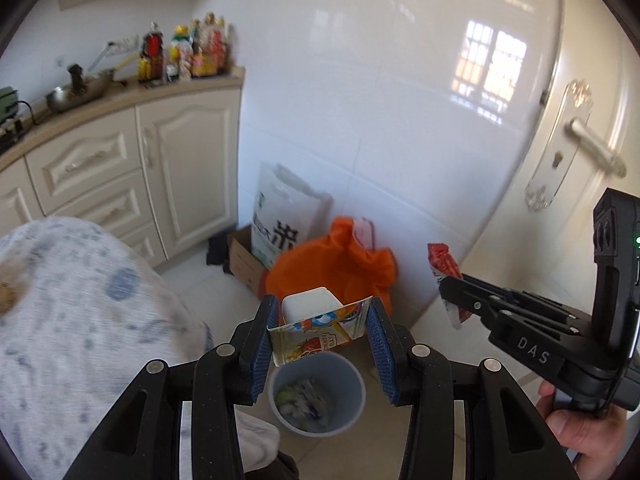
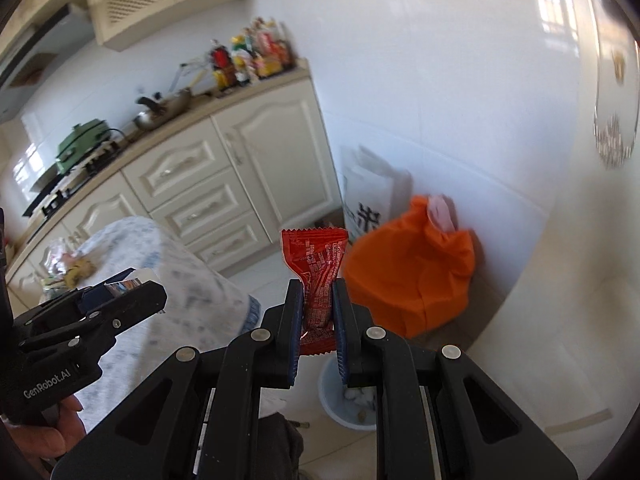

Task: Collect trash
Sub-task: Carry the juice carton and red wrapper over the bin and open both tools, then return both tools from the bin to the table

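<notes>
Left tongs (image 1: 318,320) partly open, blue pads pressed on either side of a small carton (image 1: 316,338) with a colourful printed front and a white top; held above a grey-blue bin (image 1: 352,384) on the tiled floor (image 1: 200,264), the bin just under the carton toward 6 o'clock. Crumpled wrappers and white scraps visible in the bottom of the bin.

Right tongs (image 2: 317,316) closed almost fully, clamped on a red wrapper (image 2: 316,264) standing upright, its crimped top edge poking up toward 12 o'clock. Same bin (image 2: 330,396) partly hidden below these tongs, at about 6 o'clock. In the left wrist view, right tongs (image 1: 450,296) at 3 o'clock with the red wrapper (image 1: 442,262) sticking out of the tip; a hand (image 1: 576,420) gripping the handle at the lower right.

Orange bag (image 1: 352,260) on the floor beyond the bin at 12 o'clock, against the white tiled wall (image 1: 380,80). White printed sack (image 1: 282,216) and a cardboard box (image 1: 244,264) beside it at 11 o'clock. Cream cabinets (image 1: 160,168) at 10 o'clock, pan and bottles on top. Blue-patterned cloth (image 1: 80,320) at 9 o'clock, blurred.
</notes>
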Demonstrator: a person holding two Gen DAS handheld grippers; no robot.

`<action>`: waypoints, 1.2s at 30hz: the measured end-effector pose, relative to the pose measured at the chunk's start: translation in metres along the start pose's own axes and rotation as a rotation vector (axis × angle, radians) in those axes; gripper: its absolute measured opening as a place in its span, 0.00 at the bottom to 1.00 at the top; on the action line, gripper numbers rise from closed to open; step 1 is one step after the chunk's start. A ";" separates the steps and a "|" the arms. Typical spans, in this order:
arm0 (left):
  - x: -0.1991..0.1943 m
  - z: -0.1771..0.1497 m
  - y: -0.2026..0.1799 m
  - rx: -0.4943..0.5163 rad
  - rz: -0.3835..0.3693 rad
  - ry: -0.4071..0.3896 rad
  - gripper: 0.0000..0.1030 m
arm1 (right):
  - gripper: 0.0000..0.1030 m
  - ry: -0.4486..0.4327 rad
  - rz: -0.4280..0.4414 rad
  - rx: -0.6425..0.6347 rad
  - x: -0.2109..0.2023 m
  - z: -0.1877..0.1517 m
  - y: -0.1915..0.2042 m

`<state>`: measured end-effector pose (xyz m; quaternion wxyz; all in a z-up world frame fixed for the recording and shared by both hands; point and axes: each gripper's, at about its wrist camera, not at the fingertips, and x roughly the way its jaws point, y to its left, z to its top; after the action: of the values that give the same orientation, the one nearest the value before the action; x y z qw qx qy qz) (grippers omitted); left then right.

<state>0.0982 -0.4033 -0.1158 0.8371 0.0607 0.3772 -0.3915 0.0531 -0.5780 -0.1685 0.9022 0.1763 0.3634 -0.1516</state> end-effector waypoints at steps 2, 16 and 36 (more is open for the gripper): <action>0.024 0.004 -0.008 0.006 -0.003 0.036 0.39 | 0.14 0.026 -0.002 0.021 0.013 -0.005 -0.013; 0.181 0.042 -0.013 -0.021 -0.025 0.263 0.43 | 0.17 0.199 0.019 0.140 0.101 -0.031 -0.073; 0.132 0.028 -0.021 -0.017 0.085 0.170 0.99 | 1.00 0.169 -0.065 0.268 0.086 -0.038 -0.083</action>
<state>0.1538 -0.5090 -0.1814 0.8185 0.1025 0.4472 -0.3459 0.0567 -0.6486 -0.2724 0.8315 0.2952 0.4200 -0.2123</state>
